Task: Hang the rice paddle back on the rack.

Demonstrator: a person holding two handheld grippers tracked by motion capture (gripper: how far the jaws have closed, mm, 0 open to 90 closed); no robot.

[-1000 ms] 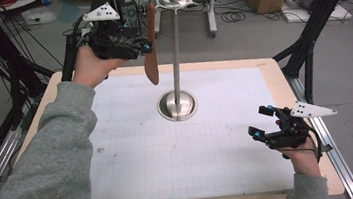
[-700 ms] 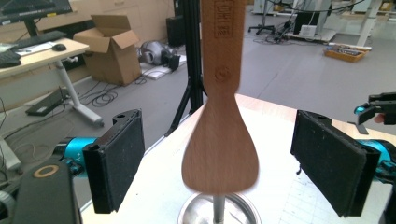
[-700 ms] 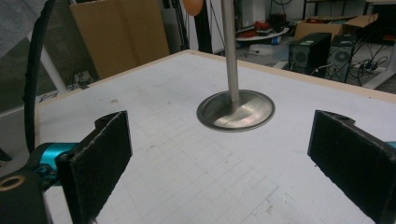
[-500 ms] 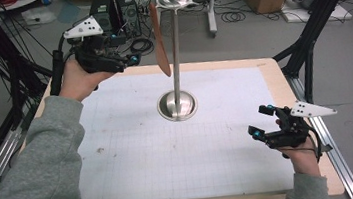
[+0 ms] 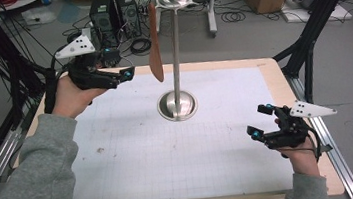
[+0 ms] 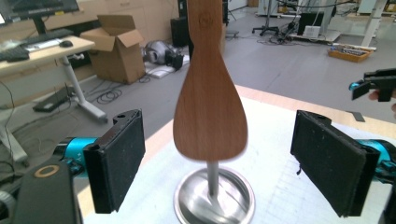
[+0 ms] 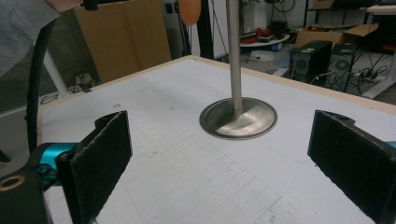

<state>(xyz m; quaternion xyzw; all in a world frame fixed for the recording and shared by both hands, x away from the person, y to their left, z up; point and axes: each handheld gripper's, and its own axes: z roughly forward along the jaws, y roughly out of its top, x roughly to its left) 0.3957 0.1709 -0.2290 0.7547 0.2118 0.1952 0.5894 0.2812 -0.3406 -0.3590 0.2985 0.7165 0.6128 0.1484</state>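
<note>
round stamped mark, unreadable, on wooden spatula [image 6: 209, 100] beyond left tool [image 6: 219, 168]

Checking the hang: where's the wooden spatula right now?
In the high view the wooden spatula hangs from the top of the metal stand, on its left side, blade down above the table's far edge. The open left hand-held gripper sits just left of it, not touching.

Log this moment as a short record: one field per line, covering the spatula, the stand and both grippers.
spatula: wooden spatula hangs blade down from the top of the stand, free of both grippers
stand: metal stand, round base on the white mat
left gripper: left gripper open, raised left of the spatula, jaws facing the blade
right gripper: right gripper open, empty, low near the table's right edge
</note>
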